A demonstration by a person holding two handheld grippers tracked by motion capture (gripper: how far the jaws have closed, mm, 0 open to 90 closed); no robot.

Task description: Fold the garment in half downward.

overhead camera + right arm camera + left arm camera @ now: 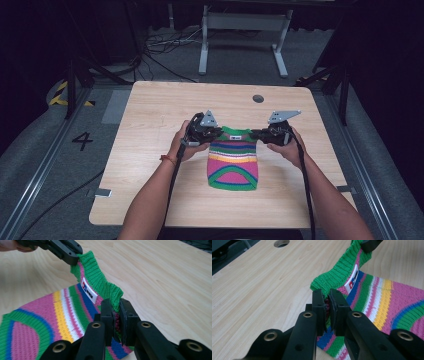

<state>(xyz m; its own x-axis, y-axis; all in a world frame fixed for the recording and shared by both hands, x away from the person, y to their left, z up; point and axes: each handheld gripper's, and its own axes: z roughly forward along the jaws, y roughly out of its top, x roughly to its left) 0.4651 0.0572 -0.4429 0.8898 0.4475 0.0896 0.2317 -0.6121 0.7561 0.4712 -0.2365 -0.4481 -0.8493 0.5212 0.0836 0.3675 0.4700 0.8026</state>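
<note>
Two grippers, left (pixel 216 133) and right (pixel 254 133), fingers clamped on one striped knit garment (pixel 233 160).

L claw (pixel 216 131) & R claw (pixel 256 133) both clamped, forearms angled inward.

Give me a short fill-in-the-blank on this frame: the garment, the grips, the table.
1. Both grippers are shut on the striped knit garment at its ____ collar edge.
2. The left gripper and right gripper pinch ____ ends of it.
3. The white label sits ____ the two grips.

Missing: green; opposite; between
</note>
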